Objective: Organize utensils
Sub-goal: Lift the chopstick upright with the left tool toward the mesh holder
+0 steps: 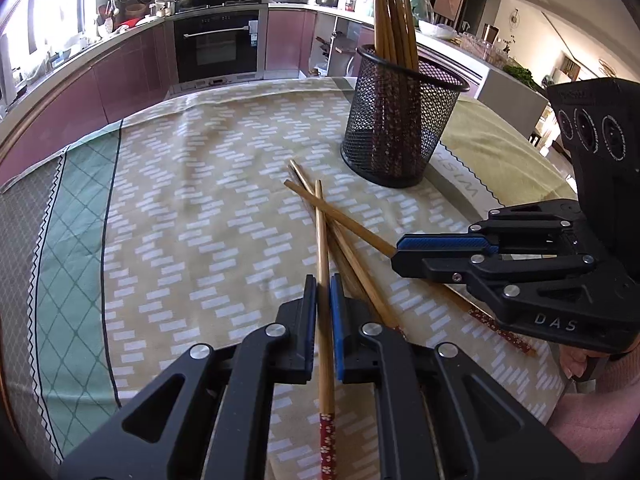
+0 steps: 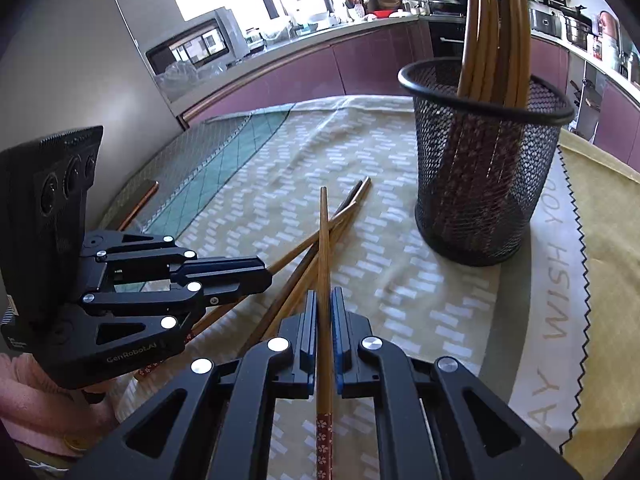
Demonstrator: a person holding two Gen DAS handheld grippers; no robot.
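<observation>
Both your claws, left (image 1: 323,296) and right (image 2: 325,312), tilt down near the cup (image 1: 396,128), each clamped on a chopstick (image 1: 322,240).

Mesh holder (image 1: 402,120) upright on cloth-covered surface (image 1: 168,208), far right in left wrist view; bundle of chopsticks (image 1: 394,20) standing inside it, leaning toward one side. Loose chopsticks (image 1: 340,236) crossed in a small pile on the cloth, just before the holder, apart from it. Left hand-held gripper (image 1: 323,292) at near edge of pile, one chopstick (image 1: 323,264) lying between its fingers. Right hand-held gripper (image 2: 324,308) just right of it, another chopstick (image 2: 324,248) between its fingers, tip pointing away over the pile. Kitchen counter (image 1: 100,44) and oven (image 1: 220,40) behind the surface, well apart.
</observation>
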